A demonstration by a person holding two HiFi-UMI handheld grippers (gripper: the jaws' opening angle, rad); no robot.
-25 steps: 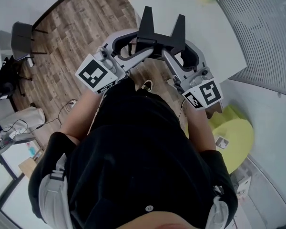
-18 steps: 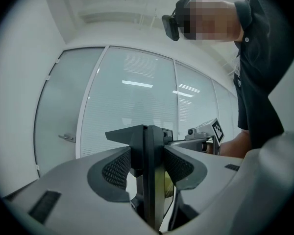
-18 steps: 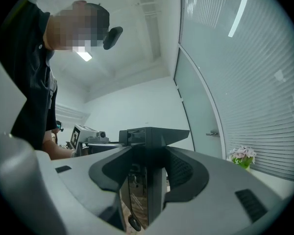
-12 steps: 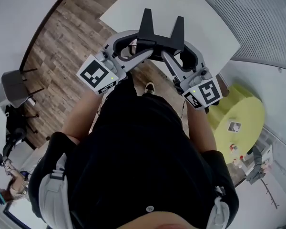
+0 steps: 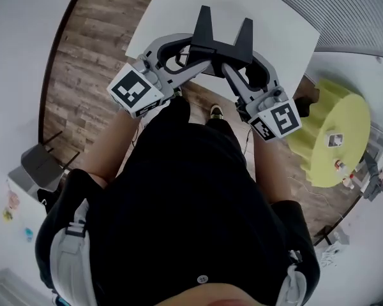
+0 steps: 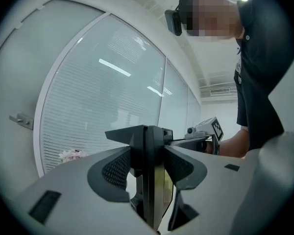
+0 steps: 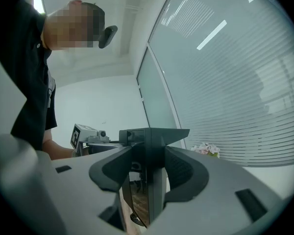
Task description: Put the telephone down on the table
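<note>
Swinging round with the person, both grippers have carried the black angular telephone [image 5: 218, 36] from over the wood-plank floor [image 5: 83, 62] to over the near edge of the white rectangular table [image 5: 166, 11], which a second ago lay off at 1 o'clock and now sits at 12 o'clock in the head view. The yellow-green round side table [image 5: 335, 139] has slid out to 3 o'clock. The telephone hangs between the two tools, well in front of the person's body. The left gripper [image 6: 147, 166] pinches one end of it between its ribbed pads, and the right gripper [image 7: 147, 169] pinches the other end the same way. Judged by its look, the casing is stiff moulded plastic, probably fairly light but smooth enough to slip. The two-ended hold on its narrow edges seems the sound one, and both grips should probably hold until it rests flat. Its keypad, handset and any cord cannot be made out, since only dark edges and two raised prongs show. How high it hangs above the tabletop cannot be told. The table's far side is cut off at the head view's top edge.
</note>
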